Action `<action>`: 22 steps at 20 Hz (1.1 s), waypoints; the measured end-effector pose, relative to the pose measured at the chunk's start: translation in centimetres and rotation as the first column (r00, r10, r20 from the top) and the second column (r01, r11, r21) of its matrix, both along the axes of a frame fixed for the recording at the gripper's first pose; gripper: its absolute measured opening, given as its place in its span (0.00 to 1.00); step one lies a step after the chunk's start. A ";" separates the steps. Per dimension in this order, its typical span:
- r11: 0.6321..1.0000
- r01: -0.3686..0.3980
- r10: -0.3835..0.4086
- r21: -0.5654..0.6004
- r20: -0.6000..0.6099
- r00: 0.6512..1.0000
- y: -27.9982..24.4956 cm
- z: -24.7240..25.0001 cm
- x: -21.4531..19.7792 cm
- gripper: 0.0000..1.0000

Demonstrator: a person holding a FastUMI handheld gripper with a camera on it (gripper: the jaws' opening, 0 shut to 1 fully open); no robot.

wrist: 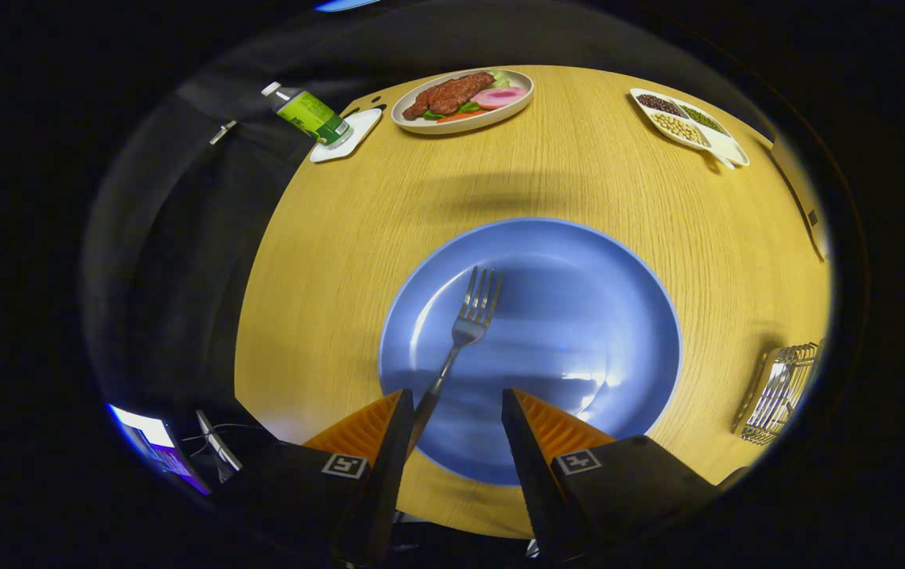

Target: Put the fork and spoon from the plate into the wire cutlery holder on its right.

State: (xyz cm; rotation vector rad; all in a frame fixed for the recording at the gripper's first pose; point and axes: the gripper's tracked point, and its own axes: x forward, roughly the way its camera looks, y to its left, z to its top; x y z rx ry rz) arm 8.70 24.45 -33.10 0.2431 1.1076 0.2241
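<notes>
My gripper (452, 407) hangs over the near edge of the blue plate (618, 316), fingers spread wide and holding nothing. The fork (460, 332) lies on the plate, its handle running back beside my left finger, so I think I must shift left to pinch it. The wire holder (780, 391) sits far off to my right, and something shiny, maybe the spoon, lies in it.

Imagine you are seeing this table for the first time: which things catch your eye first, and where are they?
The big blue plate just ahead of the gripper dominates, with a fork lying on it, its handle running back beside one of the open jaws. The wire cutlery holder sits right of the plate, something shiny in it. Beyond, a plate of food stands at the table's far edge.
</notes>
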 end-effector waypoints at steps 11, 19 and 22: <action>0.999 0.052 -0.053 -0.004 -0.115 0.992 0.9 -3.6 -0.8 0.31; 0.999 0.026 -0.021 0.043 -0.124 0.992 -0.3 -3.6 -1.7 0.10; 0.997 -0.026 0.033 0.079 -0.086 0.996 -0.1 -3.0 -1.9 0.08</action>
